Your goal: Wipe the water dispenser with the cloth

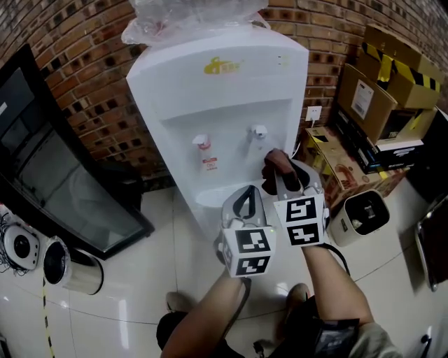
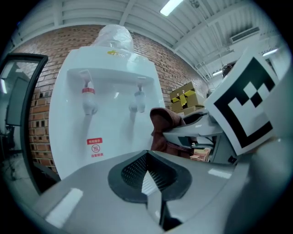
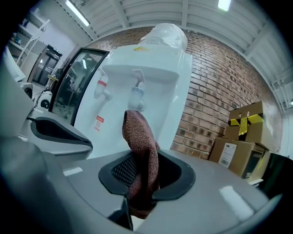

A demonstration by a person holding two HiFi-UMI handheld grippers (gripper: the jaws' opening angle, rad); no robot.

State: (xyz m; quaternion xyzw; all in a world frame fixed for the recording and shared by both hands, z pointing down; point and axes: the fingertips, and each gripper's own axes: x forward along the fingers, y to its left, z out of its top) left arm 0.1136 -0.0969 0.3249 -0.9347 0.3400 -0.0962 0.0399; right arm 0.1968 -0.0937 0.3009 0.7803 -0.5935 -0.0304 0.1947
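Observation:
The white water dispenser (image 1: 224, 91) stands against the brick wall, with a red tap (image 1: 201, 144) and a pale tap (image 1: 257, 133) over its recess. My right gripper (image 1: 287, 171) is shut on a brown cloth (image 1: 275, 162), which it holds just below the pale tap. In the right gripper view the cloth (image 3: 142, 155) sticks up from between the jaws, in front of the dispenser (image 3: 155, 82). My left gripper (image 1: 245, 199) hovers beside it, lower and to the left, shut with nothing in it (image 2: 146, 176). The left gripper view also shows the cloth (image 2: 162, 121).
Clear plastic (image 1: 189, 17) covers the dispenser's top. Cardboard boxes (image 1: 378, 91) are stacked at the right by a wall socket (image 1: 314, 113). A small white appliance (image 1: 360, 217) sits on the floor. A black glass-fronted cabinet (image 1: 56, 182) leans at the left.

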